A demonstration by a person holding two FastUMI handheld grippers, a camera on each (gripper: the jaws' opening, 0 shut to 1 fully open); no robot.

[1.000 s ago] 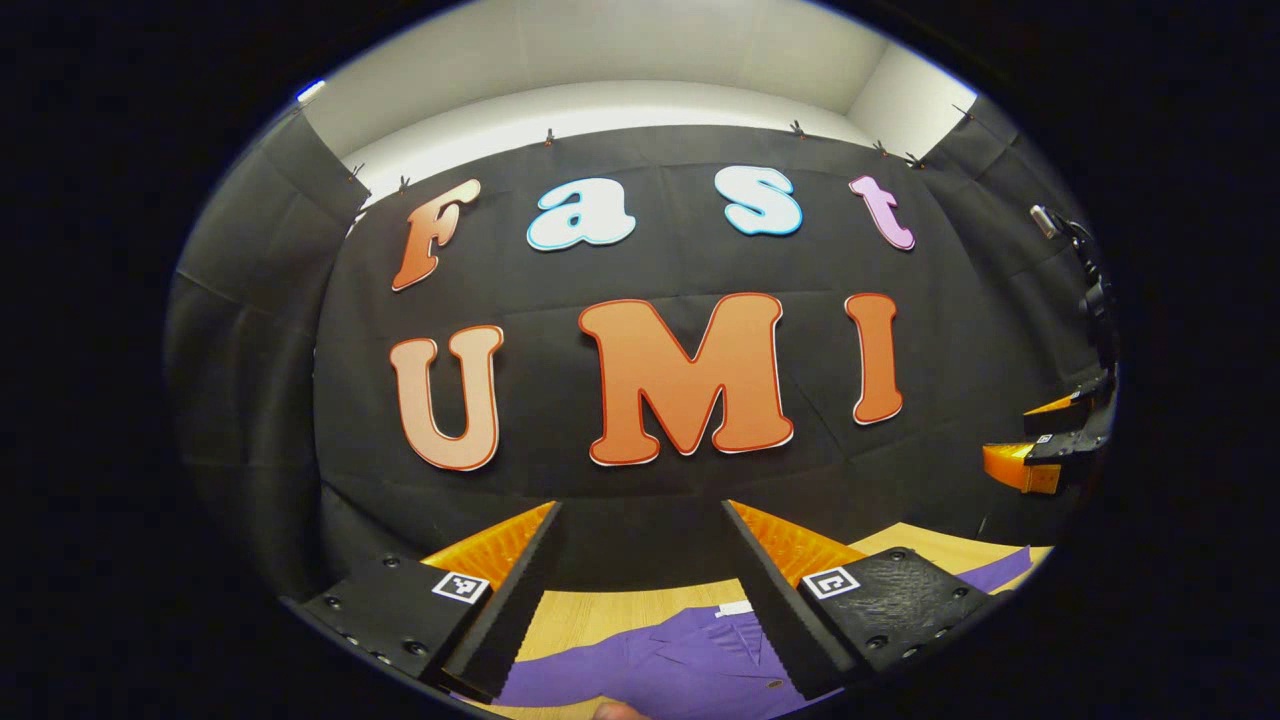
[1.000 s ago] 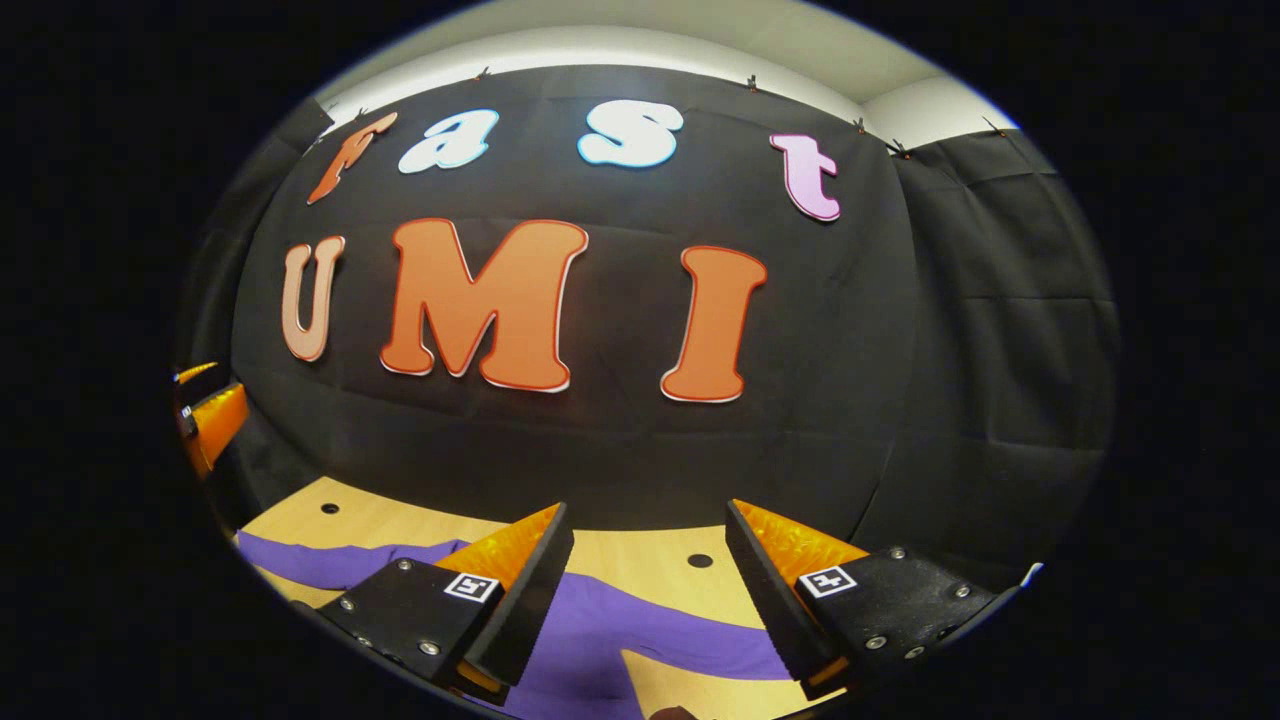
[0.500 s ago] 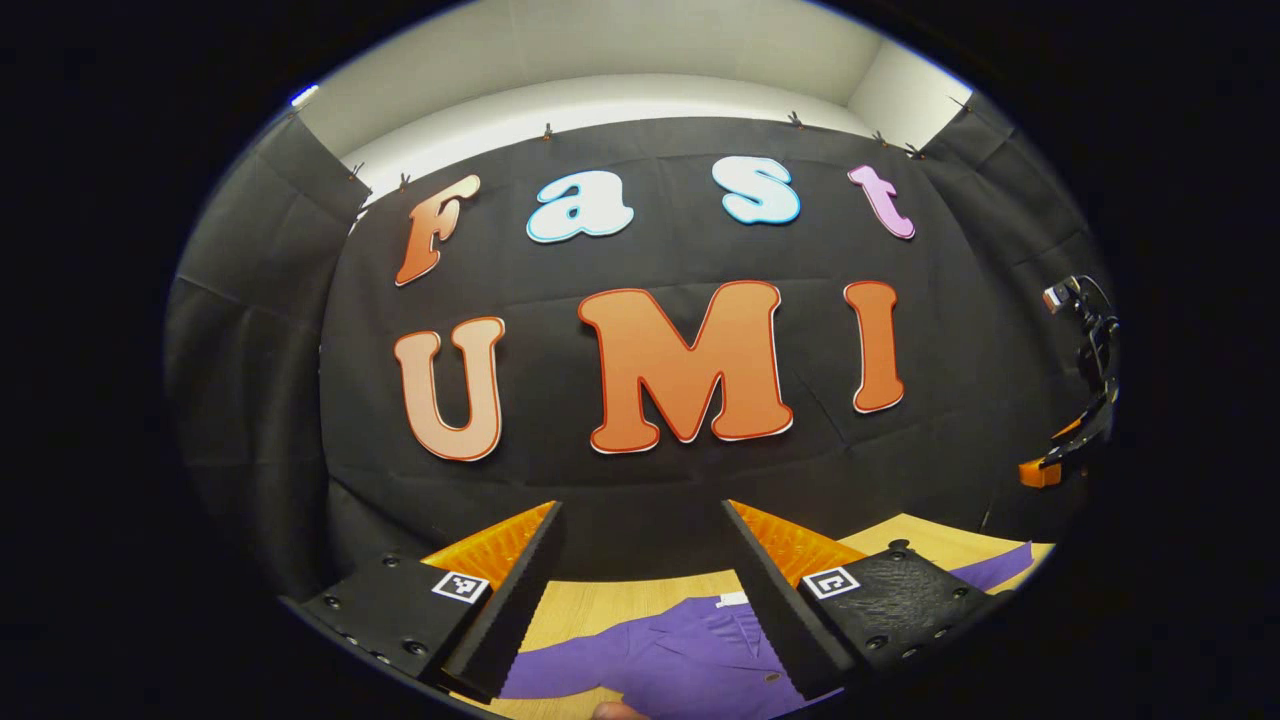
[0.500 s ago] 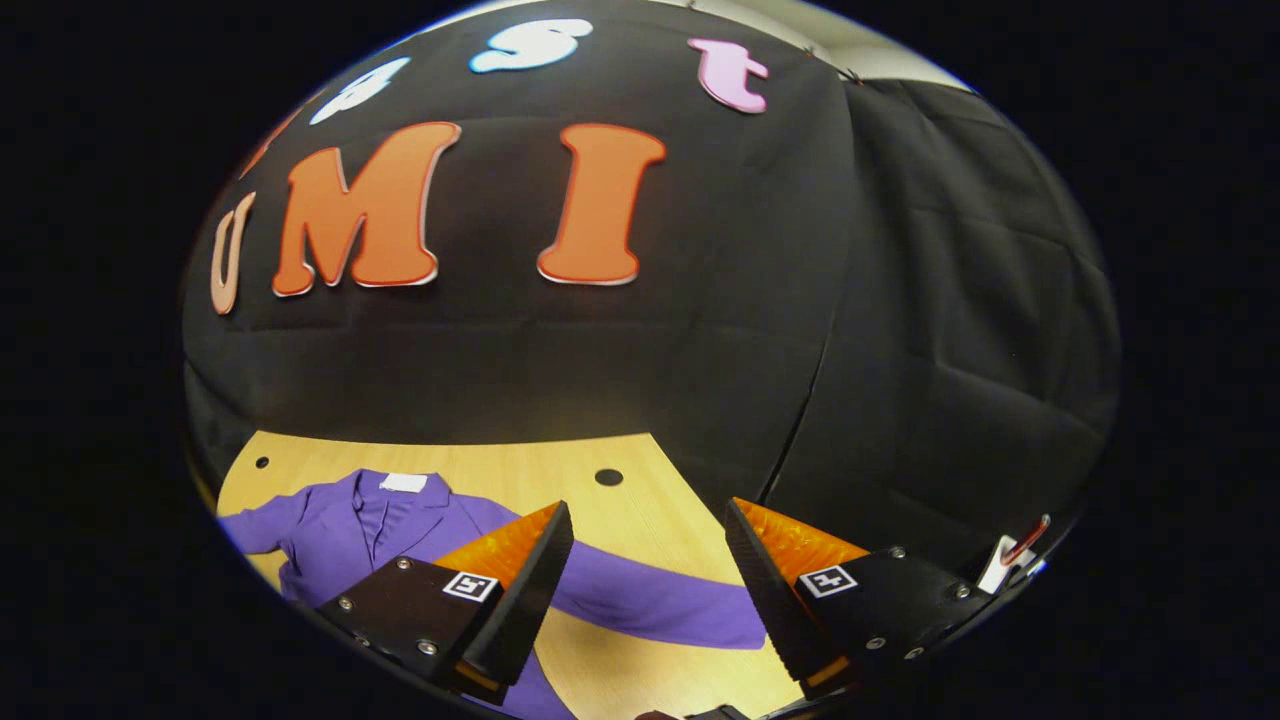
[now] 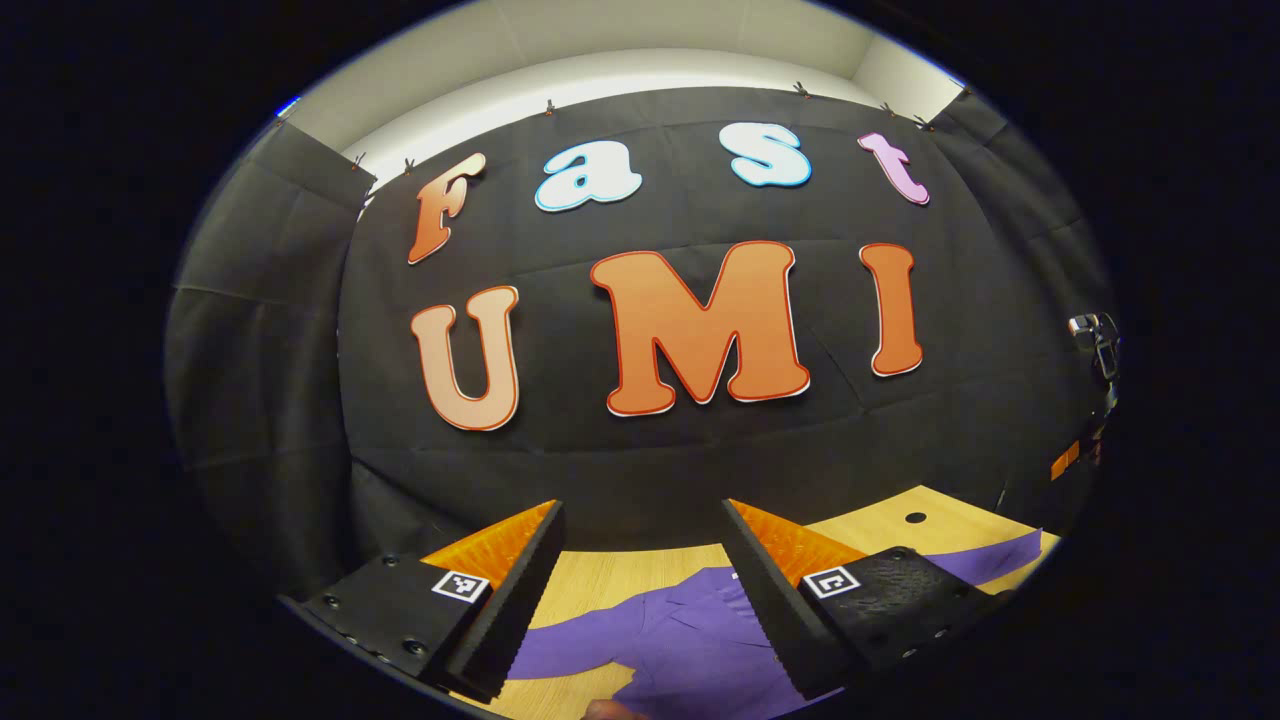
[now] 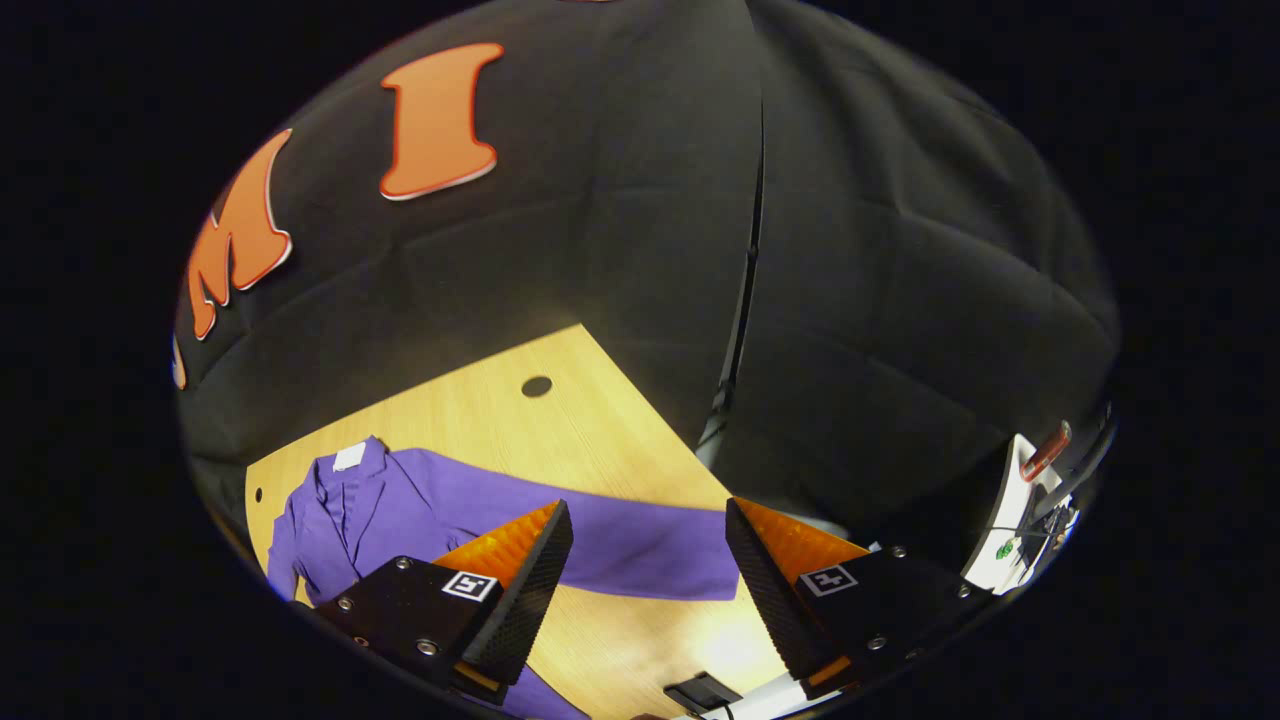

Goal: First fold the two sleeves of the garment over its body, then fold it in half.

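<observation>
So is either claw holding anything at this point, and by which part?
Nothing is held. The left claw and right claw are both open above the purple garment, which lies flat on the table, sleeves unfolded.

Ahead of each claw hung the black cloth wall (image 5: 620, 470); below lay a pale wooden table (image 6: 590, 440); a white ceiling (image 5: 620, 40) above.

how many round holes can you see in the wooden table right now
2 in the right gripper view: one hole on the bare table beyond the purple garment, another hole at the far left edge beside the garment's shoulder. More may be hidden under the cloth.
</observation>
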